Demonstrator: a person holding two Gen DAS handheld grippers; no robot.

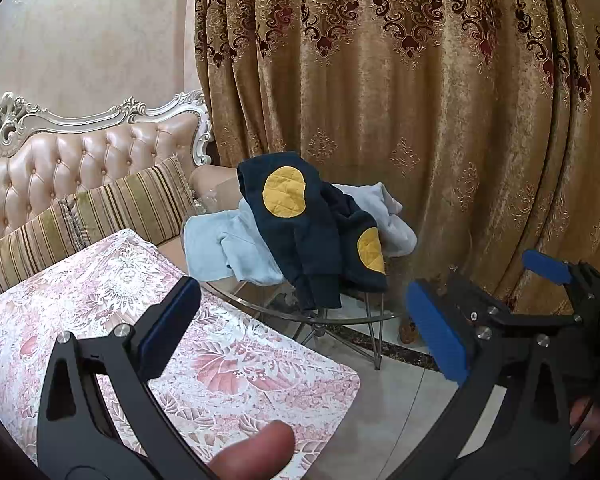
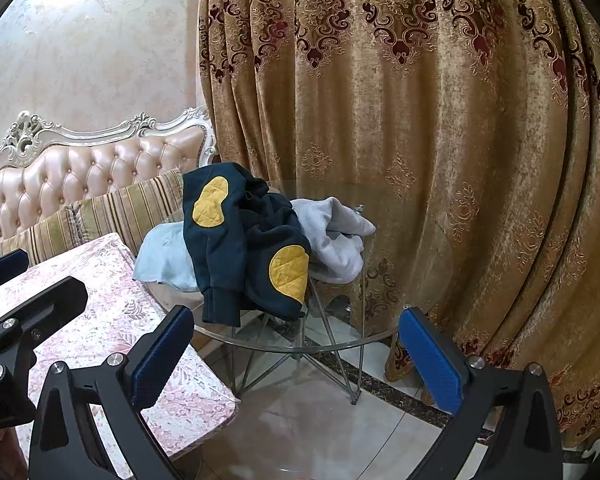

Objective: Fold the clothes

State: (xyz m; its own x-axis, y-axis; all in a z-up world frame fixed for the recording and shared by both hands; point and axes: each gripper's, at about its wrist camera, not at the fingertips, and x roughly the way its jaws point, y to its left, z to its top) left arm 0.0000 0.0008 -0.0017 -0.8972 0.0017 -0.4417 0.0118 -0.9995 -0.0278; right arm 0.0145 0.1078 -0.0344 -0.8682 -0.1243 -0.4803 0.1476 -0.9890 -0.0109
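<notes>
A pile of clothes sits on a round glass table (image 1: 260, 308) (image 2: 340, 344). On top lies a navy garment with yellow quilted patches (image 1: 312, 240) (image 2: 236, 248). Under it are a light blue garment (image 1: 220, 248) (image 2: 164, 256) and a light grey one (image 1: 392, 216) (image 2: 336, 236). My left gripper (image 1: 304, 328) is open and empty, held well short of the pile. My right gripper (image 2: 296, 364) is open and empty, in front of the glass table. The right gripper also shows at the right of the left wrist view (image 1: 560, 276); the left gripper shows at the left of the right wrist view (image 2: 24, 280).
A table with a pink floral lace cloth (image 1: 148, 320) (image 2: 112, 320) lies at lower left. Behind it is a tufted pink sofa (image 1: 80, 168) (image 2: 100, 176) with a striped cushion (image 1: 112, 208). A gold patterned curtain (image 1: 440, 120) (image 2: 440, 140) hangs behind the glass table. The floor (image 2: 320, 420) is tiled.
</notes>
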